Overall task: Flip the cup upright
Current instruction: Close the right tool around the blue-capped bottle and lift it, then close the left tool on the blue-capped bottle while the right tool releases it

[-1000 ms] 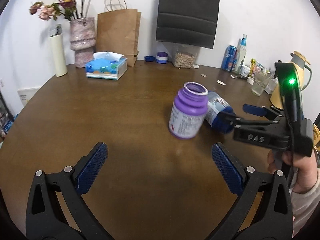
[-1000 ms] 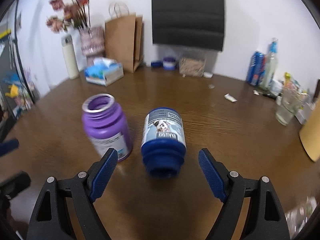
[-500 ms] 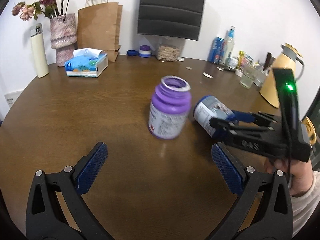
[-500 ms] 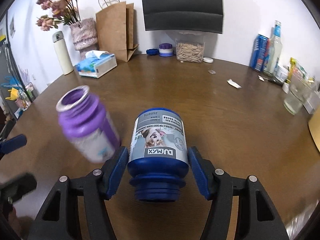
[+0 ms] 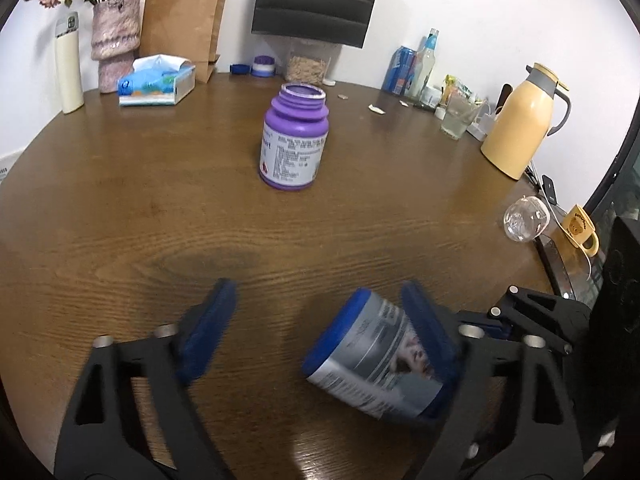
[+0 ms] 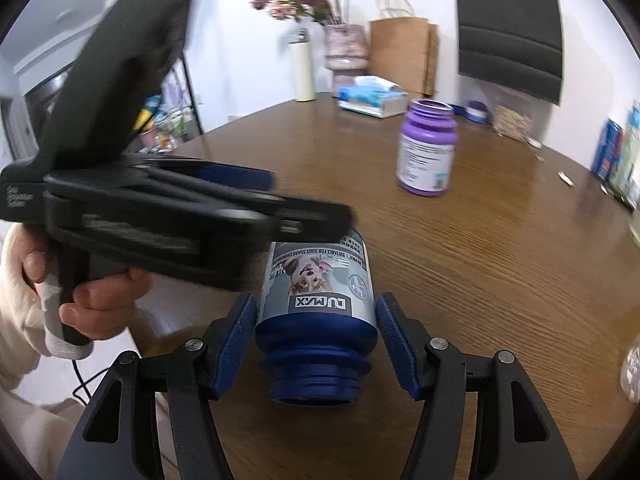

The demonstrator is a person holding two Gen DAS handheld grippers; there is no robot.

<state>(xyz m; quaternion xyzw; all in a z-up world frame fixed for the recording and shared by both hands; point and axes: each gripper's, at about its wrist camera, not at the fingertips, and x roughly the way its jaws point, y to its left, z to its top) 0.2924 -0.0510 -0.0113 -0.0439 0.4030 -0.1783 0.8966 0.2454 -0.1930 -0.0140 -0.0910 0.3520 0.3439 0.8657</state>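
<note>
The cup is a blue jar (image 6: pixel 316 304) with a dog label and an open mouth. It lies on its side with the mouth toward the right wrist camera. My right gripper (image 6: pixel 316 340) is shut on its shoulder, one pad on each side. In the left wrist view the blue jar (image 5: pixel 380 364) is tilted low over the table. It sits between the fingers of my open left gripper (image 5: pixel 318 336), close to the right finger (image 5: pixel 428 332). My left gripper (image 6: pixel 312 208) reaches in from the left just above the jar's base. Whether the jar touches the wood is unclear.
A purple jar (image 5: pixel 294 140) stands upright mid-table. At the back left are a tissue box (image 5: pixel 156 84), a vase (image 5: pixel 116 48) and a paper bag (image 5: pixel 184 24). To the right are a yellow jug (image 5: pixel 520 120), a glass (image 5: pixel 456 120) and a clear tipped glass (image 5: pixel 524 224). A hand (image 6: pixel 92 300) holds the left gripper.
My right gripper has shut on the blue jar and pulled it back from the purple jar. My left gripper has swung over so that its fingers straddle the blue jar.
</note>
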